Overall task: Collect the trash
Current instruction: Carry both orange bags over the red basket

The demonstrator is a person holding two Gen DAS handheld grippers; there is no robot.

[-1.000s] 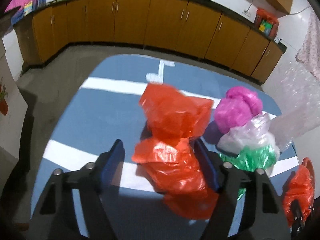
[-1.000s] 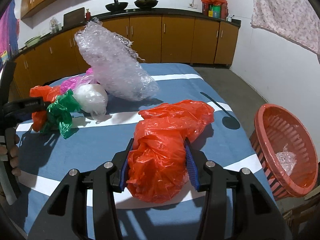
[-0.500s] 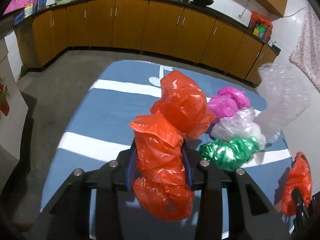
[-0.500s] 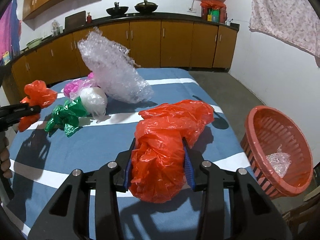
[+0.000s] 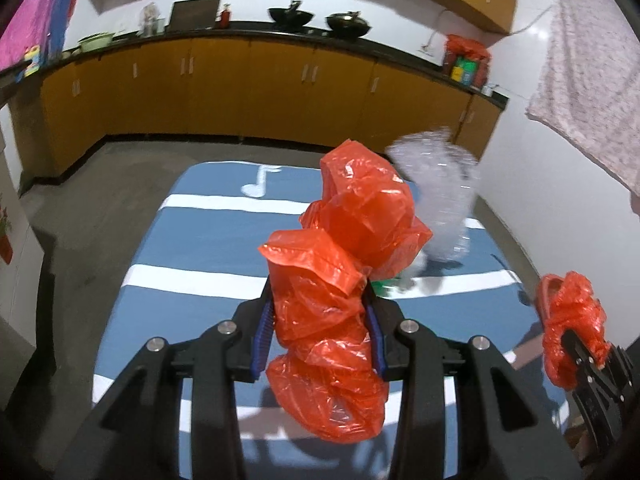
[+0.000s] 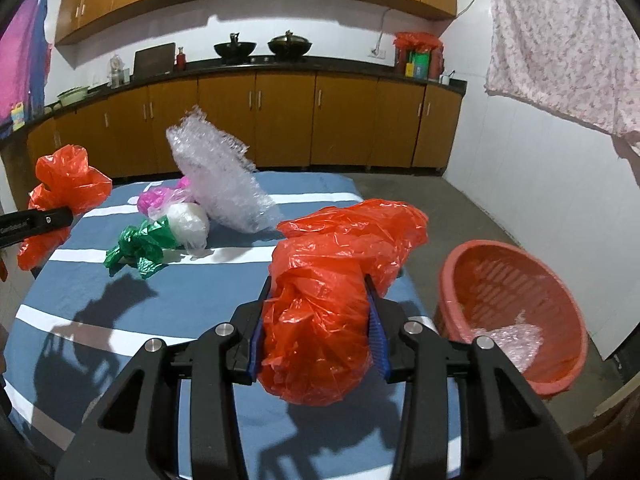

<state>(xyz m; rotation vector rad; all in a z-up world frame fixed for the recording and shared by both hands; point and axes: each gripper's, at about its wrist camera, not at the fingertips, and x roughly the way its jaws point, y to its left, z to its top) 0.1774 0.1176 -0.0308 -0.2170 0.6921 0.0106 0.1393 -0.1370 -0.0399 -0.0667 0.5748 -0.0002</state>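
Left gripper (image 5: 318, 330): closed on an orange plastic bag (image 5: 340, 280), held clear above the tabletop (image 5: 200, 240).
Right gripper (image 6: 316, 328): clamped on a second orange bag (image 6: 332, 296), raised over the tabletop edge.
Basket (image 6: 560, 344): red, off the tabletop just right of the right gripper; clear plastic scrap inside.
Mid tabletop: green bag (image 6: 138, 246), white bag (image 6: 186, 222), pink bag (image 6: 154, 200), clustered and touching.
Behind: bubble wrap (image 6: 222, 178), beside the cluster.

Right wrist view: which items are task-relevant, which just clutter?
Job:
orange bag in right gripper
orange bag in left gripper
green bag
bubble wrap
basket

Lying about:
woks
hanging cloth
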